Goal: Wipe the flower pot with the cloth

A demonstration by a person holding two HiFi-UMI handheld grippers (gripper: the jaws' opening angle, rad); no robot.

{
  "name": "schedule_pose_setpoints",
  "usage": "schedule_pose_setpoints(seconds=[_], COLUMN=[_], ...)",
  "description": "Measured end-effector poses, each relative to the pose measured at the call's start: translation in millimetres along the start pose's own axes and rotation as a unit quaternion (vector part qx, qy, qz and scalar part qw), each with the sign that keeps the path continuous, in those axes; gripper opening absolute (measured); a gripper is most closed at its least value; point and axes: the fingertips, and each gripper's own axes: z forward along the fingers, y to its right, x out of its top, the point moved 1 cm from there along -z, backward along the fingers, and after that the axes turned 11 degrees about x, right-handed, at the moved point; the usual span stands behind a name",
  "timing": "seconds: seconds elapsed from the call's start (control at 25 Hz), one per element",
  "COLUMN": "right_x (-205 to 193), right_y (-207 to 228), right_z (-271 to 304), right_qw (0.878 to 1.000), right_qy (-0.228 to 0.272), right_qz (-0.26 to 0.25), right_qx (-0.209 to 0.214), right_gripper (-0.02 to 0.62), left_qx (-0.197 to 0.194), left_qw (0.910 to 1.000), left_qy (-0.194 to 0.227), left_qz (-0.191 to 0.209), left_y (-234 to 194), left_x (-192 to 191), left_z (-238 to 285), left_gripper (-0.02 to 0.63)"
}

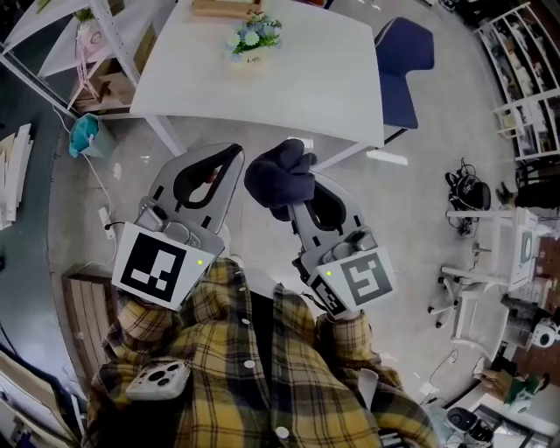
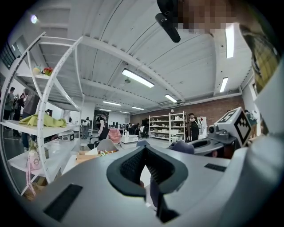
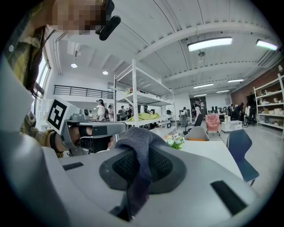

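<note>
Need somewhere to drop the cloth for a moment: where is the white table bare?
The white table is bare from the flower pot to its near edge, and on the side by the blue chair. Only the far edge is crowded, with the pot and a wooden box.

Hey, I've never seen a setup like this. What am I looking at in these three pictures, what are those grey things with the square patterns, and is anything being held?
A person in a plaid shirt holds two clamp tools, one per hand; the patterned cubes are part of them. The top-down picture comes from a camera on the person's head. The other two come from cameras riding on each tool, looking along its jaws. The left gripper is shut and empty. The right gripper is shut on a dark cloth. Ahead stands a white table with a small flower pot on it.
</note>
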Motion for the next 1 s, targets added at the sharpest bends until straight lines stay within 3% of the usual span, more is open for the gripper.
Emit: schedule_pose_setpoints(seconds=[0.64, 1.0], right_x=[22, 22], right_y=[86, 138], right_z=[129, 166], right_qw=[0.999, 0.997], right_qy=[-0.007, -0.021], right_qz=[0.008, 0.025], right_qx=[-0.052, -0.063], right_gripper=[0.031, 0.032], left_qx=[-0.029, -0.022], left_qw=[0.9995, 0.9997], left_qy=[-0.002, -0.01], left_qz=[0.007, 0.007], left_y=[-120, -157], left_x=[7, 3], left_z=[109, 158], left_gripper=[0.008, 0.008])
